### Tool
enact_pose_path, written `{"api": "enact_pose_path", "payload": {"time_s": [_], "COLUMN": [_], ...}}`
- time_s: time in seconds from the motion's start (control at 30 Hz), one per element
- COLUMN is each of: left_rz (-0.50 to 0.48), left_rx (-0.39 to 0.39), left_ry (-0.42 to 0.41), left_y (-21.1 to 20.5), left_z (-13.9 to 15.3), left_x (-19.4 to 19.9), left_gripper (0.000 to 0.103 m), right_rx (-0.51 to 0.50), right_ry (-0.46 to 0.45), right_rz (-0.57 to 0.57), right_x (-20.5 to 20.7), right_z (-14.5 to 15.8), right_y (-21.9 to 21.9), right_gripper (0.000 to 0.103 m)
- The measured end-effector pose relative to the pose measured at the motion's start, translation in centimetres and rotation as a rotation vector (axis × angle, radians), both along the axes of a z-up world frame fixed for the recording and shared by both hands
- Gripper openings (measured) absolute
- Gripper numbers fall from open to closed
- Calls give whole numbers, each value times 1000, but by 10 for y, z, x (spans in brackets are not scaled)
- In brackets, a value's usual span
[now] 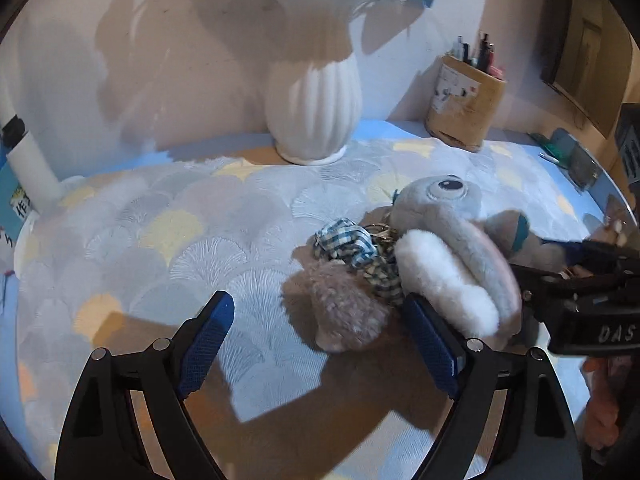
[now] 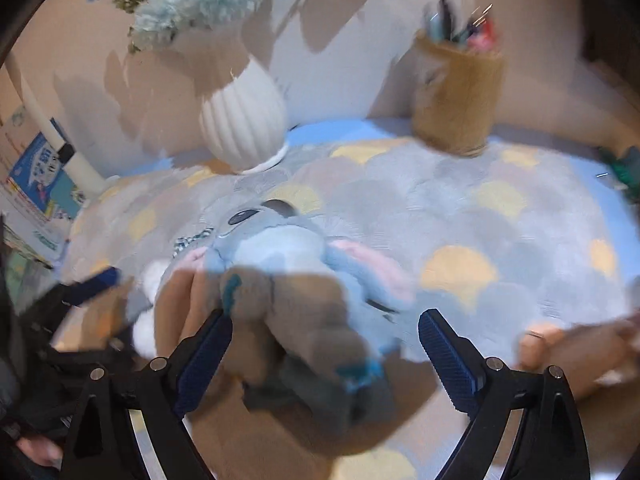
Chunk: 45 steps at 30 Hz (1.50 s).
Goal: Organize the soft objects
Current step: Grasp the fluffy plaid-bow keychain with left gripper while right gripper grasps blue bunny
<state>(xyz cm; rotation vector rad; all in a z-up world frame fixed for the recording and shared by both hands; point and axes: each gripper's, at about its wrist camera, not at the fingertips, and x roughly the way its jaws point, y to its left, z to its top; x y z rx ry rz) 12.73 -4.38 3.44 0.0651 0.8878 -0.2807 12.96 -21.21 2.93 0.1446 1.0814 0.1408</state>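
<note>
We are holding both sets of jaws apart, clamped on nothing — the left gripper (image 1: 320,344) beside the grey plush toy (image 1: 448,240), the right gripper (image 2: 326,354) over it on the desk (image 1: 160,240). It is looking light, squashy — best pinched at the thick body.

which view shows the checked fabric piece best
The left wrist view. There the checked fabric piece lies sharp and in the open, bunched against the grey plush toy with a metal ring beside it. The right wrist view is motion-blurred and shows only a sliver of it behind the toy.
</note>
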Motion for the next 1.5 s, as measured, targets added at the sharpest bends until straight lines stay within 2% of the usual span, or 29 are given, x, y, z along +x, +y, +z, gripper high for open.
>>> {"api": "enact_pose_path", "payload": {"time_s": [0.03, 0.07, 0.1, 0.17, 0.23, 0.27, 0.4, 0.5, 0.67, 0.73, 0.83, 0.93, 1.0, 1.07, 1.13, 1.17, 1.23, 1.3, 1.43, 1.5], "left_rz": [4, 9, 9, 1, -36, -50, -56, -45, -35, -34, -50, -52, -64, -73, -54, -42, 10, 27, -1, -15], "left_rx": [-38, -95, -138, -219, -249, -249, -174, -171, -227, -257, -316, -258, -255, -317, -349, -336, -275, -241, -255, -226], "left_ry": [1, 11, 25, 57, 63, 58, 5, -11, -46, -3, 54, 86, 148, 263, 253, 232, 156, 126, 157, 150], "left_y": [4, 9, 13, 19, 15, 11, -2, 3, 35, 48, 61, 61, 62, 67, 75, 77, 79, 76, 60, 50], "left_z": [-3, -6, -8, -14, -13, -11, -2, 12, 45, 49, 43, 22, 4, -15, -16, -13, -3, 2, 1, -3], "left_x": [2, 3, 7, 9, 8, 5, -4, -15, -62, -85, -115, -143, -149, -152, -157, -159, -165, -167, -157, -154], "left_gripper": [84, 83, 79, 67, 38, 38, 37, 36, 36, 36, 37, 37, 37, 38, 40, 43, 57, 70, 71, 71], "right_rx": [24, 55, 120, 154, 155, 156, 107, 81, 52, 24, -41, -61, -46, -25, -19, -24, -45, -75, -107, -90], "right_ry": [6, 3, -6, -1, -22, -35, -174, -285, -322, -311, -249, -117, -72, -43, -10, 3, 12, 17, -41, -68], "right_rz": [-2, -9, -10, -8, -9, -9, 4, 15, 60, 76, 81, 79, 67, 61, 76, 97, 115, 140, 150, 150], "right_x": [5, 8, 10, 10, 8, 6, -5, -24, -76, -107, -144, -168, -176, -186, -198, -205, -215, -223, -230, -228], "right_z": [-5, -9, -12, -17, -16, -14, 18, 56, 92, 97, 85, 44, 25, 10, 0, -3, -4, -3, 10, 17], "right_y": [-2, -4, -9, -11, -11, -10, -4, 0, 10, 14, 19, 17, 14, 11, 11, 13, 12, 15, 17, 17], "right_gripper": [89, 82, 67, 55, 50, 45, 43, 43, 43, 43, 44, 44, 44, 45, 53, 61, 64, 72, 82, 87]}}
